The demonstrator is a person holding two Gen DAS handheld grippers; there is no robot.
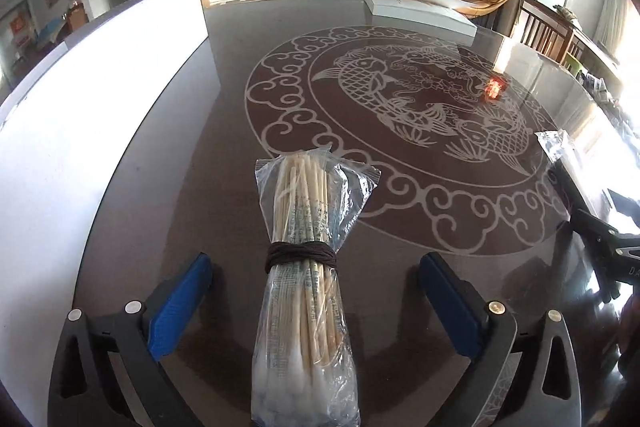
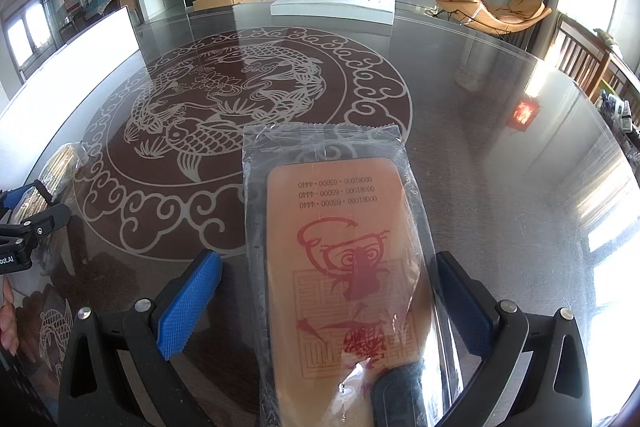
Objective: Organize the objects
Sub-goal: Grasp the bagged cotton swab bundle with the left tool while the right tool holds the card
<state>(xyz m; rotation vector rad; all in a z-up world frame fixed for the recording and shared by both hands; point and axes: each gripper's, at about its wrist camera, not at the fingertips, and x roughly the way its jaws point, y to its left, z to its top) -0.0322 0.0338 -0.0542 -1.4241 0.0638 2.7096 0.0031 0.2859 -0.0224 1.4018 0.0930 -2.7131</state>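
A bundle of wooden chopsticks [image 1: 306, 267] in a clear bag, tied with a dark cord, lies on the glass table between the wide-open blue pads of my left gripper [image 1: 314, 291]; the pads do not touch it. A wooden paddle with red print in a clear wrapper [image 2: 344, 267] lies between the open pads of my right gripper [image 2: 328, 299], its dark handle toward the camera. The right pad sits close to the wrapper's edge. The chopstick bundle [image 2: 60, 167] and the left gripper's finger [image 2: 36, 223] show at the left of the right wrist view.
The round glass table [image 1: 400, 99] has a fish pattern. A tall white board [image 1: 100, 99] stands along the left. A flat white box [image 2: 336, 5] lies at the far edge. The other gripper [image 1: 600, 239] and the wrapper's corner [image 1: 554, 143] show at the right.
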